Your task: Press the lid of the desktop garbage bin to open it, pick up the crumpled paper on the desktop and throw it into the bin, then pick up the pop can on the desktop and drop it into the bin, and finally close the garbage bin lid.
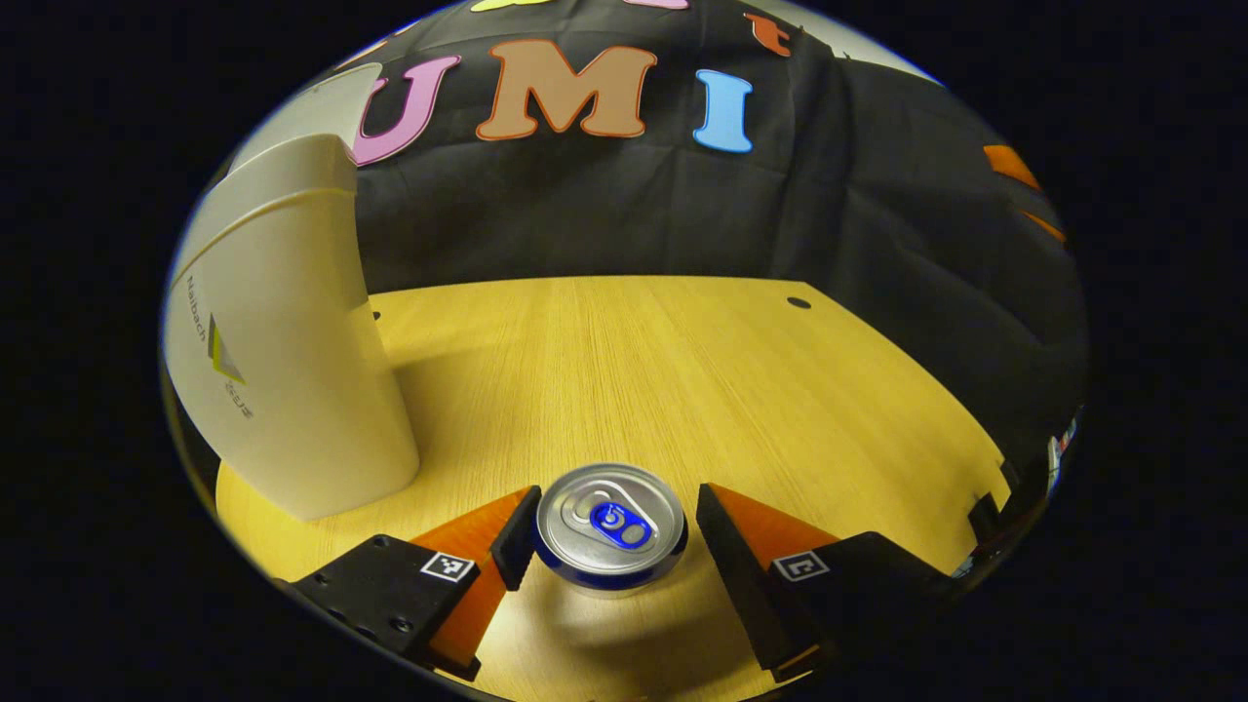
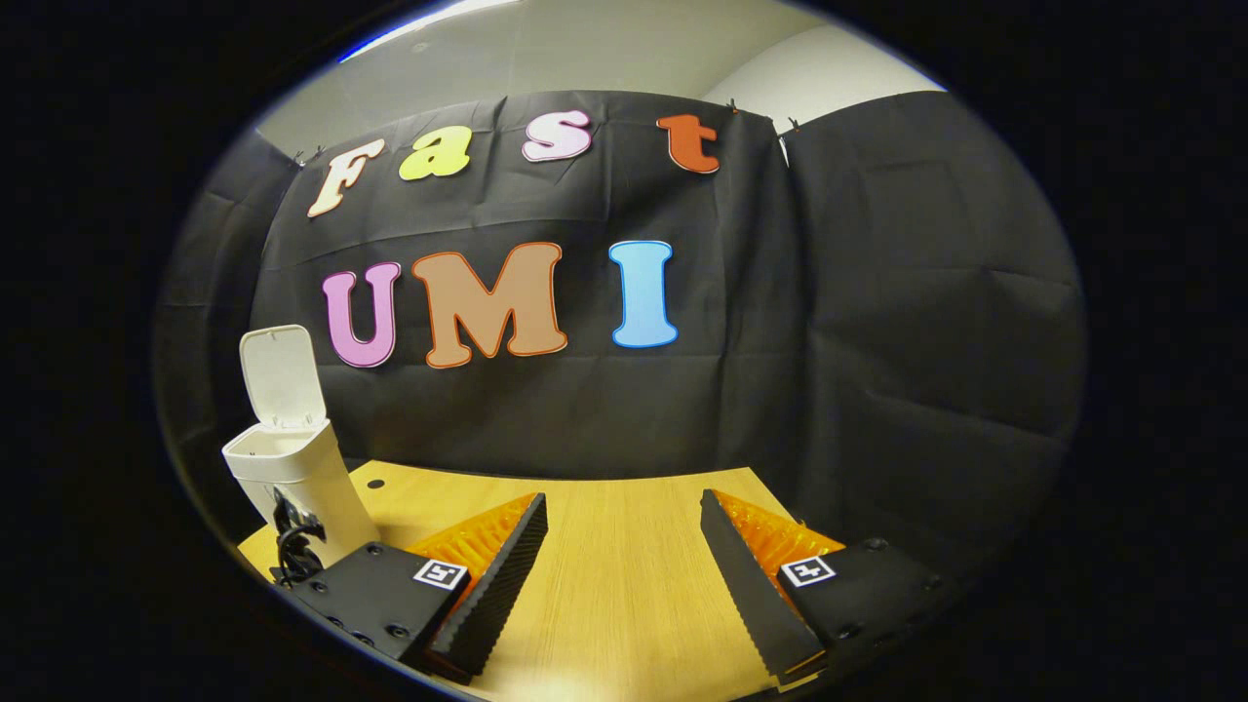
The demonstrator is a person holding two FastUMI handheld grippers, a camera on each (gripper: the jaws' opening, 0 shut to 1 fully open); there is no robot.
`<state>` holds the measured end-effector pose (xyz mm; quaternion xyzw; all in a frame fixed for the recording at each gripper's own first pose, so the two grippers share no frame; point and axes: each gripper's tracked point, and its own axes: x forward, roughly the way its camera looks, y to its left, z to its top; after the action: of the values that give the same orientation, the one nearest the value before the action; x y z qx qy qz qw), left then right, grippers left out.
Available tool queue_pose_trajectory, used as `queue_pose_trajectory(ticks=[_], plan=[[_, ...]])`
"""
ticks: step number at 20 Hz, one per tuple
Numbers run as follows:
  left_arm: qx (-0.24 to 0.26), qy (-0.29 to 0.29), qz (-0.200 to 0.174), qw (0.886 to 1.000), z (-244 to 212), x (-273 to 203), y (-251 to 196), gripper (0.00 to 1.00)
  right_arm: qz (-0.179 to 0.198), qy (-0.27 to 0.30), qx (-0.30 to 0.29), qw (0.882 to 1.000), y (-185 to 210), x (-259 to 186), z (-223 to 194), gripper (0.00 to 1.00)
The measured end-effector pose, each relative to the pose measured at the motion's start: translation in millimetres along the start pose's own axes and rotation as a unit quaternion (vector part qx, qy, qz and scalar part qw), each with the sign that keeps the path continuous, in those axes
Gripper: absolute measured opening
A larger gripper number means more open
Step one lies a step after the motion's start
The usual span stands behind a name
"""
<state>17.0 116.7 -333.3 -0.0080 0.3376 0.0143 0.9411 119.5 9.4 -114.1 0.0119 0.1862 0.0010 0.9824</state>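
Now — left gripper (image 1: 609,541) straddles pop can (image 1: 611,526) — bin (image 2: 292,468) lid up

A light wooden tabletop (image 1: 682,380) with straight grain carries a small dark round hole (image 1: 799,302) near its far edge. Behind the tabletop hangs creased black cloth (image 2: 877,322); above the cloth shows a pale wall (image 2: 585,49).

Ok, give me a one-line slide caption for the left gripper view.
Open left gripper straddles the upright pop can on the wooden desktop, white garbage bin nearby.
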Motion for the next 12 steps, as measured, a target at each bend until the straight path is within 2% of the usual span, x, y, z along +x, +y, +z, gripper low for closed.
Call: queue_pose_trajectory(ticks=[2,4,7,12], plan=[[0.002,0.016,0.004,1.0,-8,2,3,0.94,-0.005,0.001,-0.002,1.0,-4,-4,0,1.0],[0.014,0.007,0.003,1.0,-2,6,3,0.79,-0.01,0.001,-0.004,1.0,-7,-7,0,1.0],[0.03,-0.013,0.003,0.999,10,-2,-2,0.78,-0.012,0.002,-0.008,1.0,-10,-13,-3,1.0],[0.045,-0.107,0.0,0.993,95,-32,-5,0.78,-0.007,-0.003,-0.009,1.0,-6,-18,-2,1.0]])
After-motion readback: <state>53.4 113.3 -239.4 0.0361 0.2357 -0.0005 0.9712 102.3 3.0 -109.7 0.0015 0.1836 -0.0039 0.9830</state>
